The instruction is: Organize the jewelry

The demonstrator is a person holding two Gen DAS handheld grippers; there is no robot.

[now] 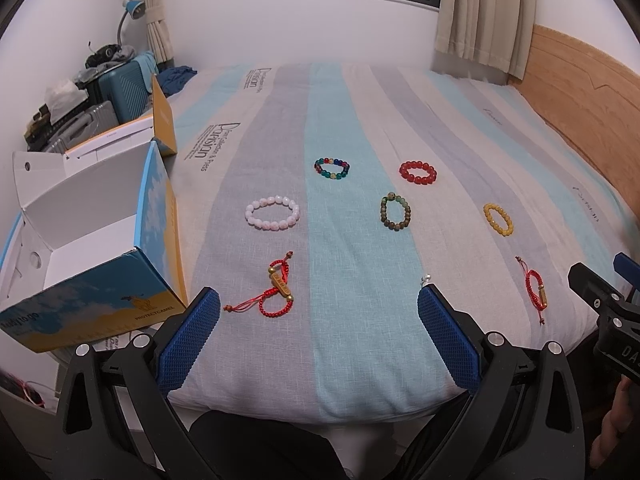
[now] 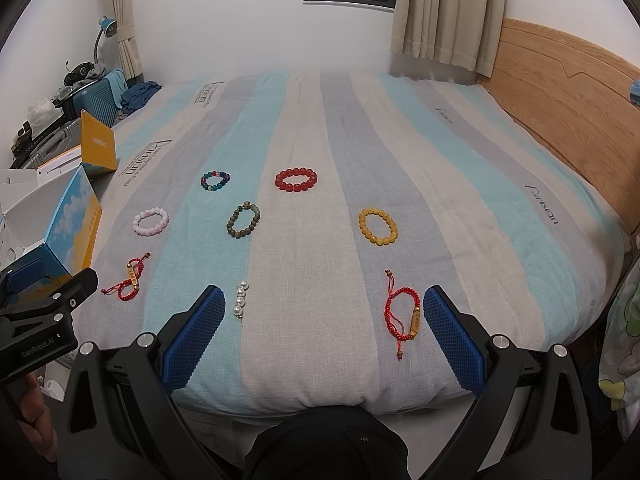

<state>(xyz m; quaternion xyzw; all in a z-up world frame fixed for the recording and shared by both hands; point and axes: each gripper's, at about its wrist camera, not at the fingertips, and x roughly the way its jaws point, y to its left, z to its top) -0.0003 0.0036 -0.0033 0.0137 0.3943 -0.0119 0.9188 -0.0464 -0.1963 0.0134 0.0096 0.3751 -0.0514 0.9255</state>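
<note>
Eight pieces are lying untouched across the striped bedspread point(image 2: 320, 120), so you are only starting: both the left gripper point(image 1: 319, 302) and right gripper point(image 2: 323, 300) are hovering spread wide and empty, needing to descend onto the red cord bracelet point(image 2: 404, 314) beside the right one.

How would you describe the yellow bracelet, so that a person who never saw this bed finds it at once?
Start at the wooden headboard on the right of the striped bed cover. Among the bracelets lying there, the yellow bracelet is the beaded ring nearest that headboard, beyond the red cord bracelet. Only it has yellow beads.
</note>
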